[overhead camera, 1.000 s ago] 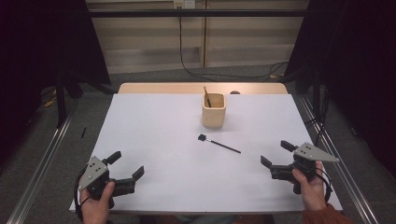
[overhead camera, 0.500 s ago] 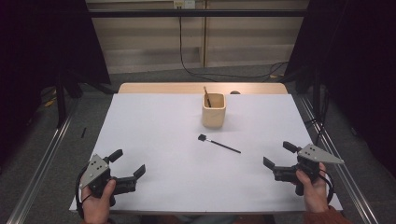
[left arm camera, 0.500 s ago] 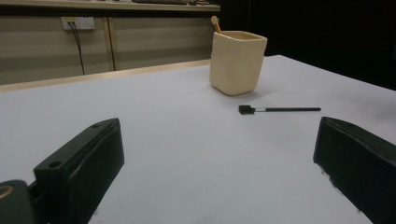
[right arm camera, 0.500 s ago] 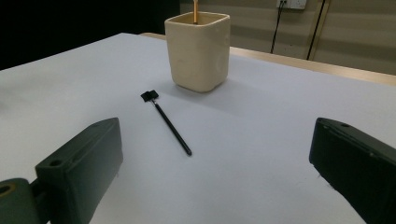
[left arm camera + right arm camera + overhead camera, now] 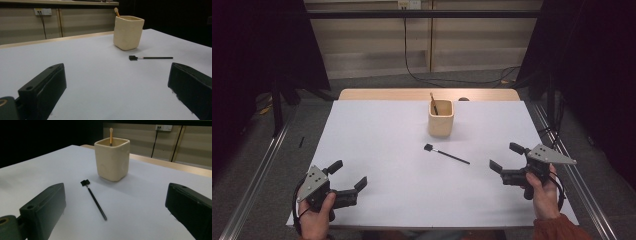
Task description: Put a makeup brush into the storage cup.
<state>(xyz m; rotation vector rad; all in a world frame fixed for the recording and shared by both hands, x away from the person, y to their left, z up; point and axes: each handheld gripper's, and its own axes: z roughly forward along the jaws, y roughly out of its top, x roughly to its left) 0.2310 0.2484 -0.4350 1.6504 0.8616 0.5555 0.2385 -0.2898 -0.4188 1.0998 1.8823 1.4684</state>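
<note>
Black brush (image 5: 446,154) flat on white table cover (image 5: 377,135), square head toward far-left, handle tip toward right gripper (image 5: 505,159). Sits just in front of cream square cup (image 5: 441,119), not touching. Cup holds one wooden-handled stick (image 5: 432,103), leaning. Right gripper low over near-right table edge, jaws spread wide, empty, brush near. Left gripper (image 5: 349,176) at near-left corner, jaws spread, empty, well apart from brush.

Black brush (image 5: 446,154), cream cup (image 5: 441,119), white table (image 5: 377,130)
</note>
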